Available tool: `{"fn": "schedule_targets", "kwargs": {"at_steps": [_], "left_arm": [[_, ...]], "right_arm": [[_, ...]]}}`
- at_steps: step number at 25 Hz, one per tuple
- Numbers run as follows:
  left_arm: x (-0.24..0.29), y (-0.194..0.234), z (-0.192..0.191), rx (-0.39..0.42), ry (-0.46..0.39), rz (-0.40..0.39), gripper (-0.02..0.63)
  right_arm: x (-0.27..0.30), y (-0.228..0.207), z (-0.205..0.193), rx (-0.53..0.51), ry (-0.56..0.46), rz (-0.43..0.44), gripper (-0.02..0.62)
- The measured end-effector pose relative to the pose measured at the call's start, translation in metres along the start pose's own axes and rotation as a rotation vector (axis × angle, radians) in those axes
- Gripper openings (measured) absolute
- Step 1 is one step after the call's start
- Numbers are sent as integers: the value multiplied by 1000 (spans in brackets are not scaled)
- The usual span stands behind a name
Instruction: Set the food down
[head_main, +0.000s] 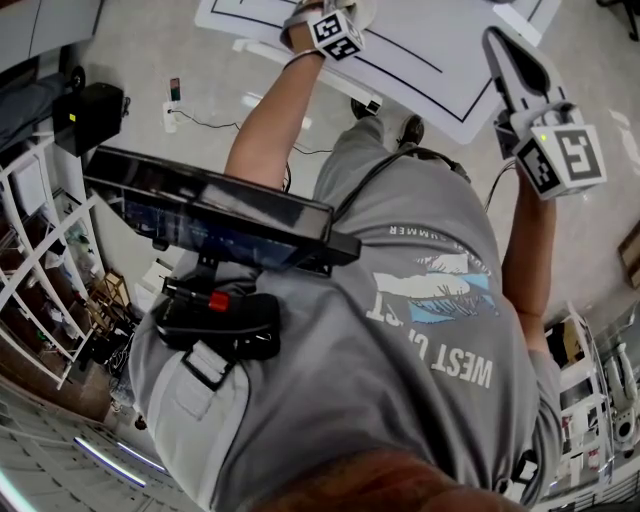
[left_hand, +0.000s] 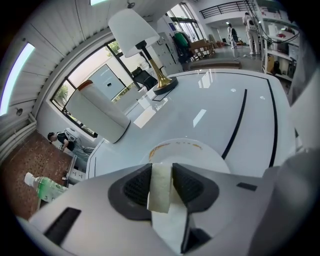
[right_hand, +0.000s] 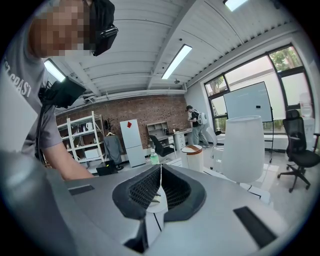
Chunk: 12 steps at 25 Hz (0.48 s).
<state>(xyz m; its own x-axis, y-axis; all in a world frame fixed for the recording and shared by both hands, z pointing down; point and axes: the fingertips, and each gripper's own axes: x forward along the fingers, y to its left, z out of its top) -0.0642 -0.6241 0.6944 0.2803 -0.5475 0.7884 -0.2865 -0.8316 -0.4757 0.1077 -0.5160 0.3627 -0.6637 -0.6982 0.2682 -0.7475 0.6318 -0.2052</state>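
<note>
Left claw (left_hand: 161, 172) pinches a pale food slice (left_hand: 160, 194) just over the plate (left_hand: 205, 156), apparently for set-down; right claw (right_hand: 160, 181) closed, empty.

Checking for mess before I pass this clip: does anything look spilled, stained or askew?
Only the plate ahead of the left gripper: orange-brown smears mark its far rim, like sauce residue. The pale food slice sits squarely between the jaws, and nothing is spilled on the white table.

The white table (left_hand: 215, 100) is glossy; the food (left_hand: 160, 186) matt.
</note>
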Motion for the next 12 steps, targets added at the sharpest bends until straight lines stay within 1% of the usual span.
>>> {"fn": "schedule_targets", "kwargs": {"at_steps": [4,12], "left_arm": [[-5,-5,4,0,3,20,126],[-18,-18,9,11,-5,38,127]], "right_arm": [[-12,0,-5,3,17,0,9],[-24,7,-14,4,45,12,9]]}}
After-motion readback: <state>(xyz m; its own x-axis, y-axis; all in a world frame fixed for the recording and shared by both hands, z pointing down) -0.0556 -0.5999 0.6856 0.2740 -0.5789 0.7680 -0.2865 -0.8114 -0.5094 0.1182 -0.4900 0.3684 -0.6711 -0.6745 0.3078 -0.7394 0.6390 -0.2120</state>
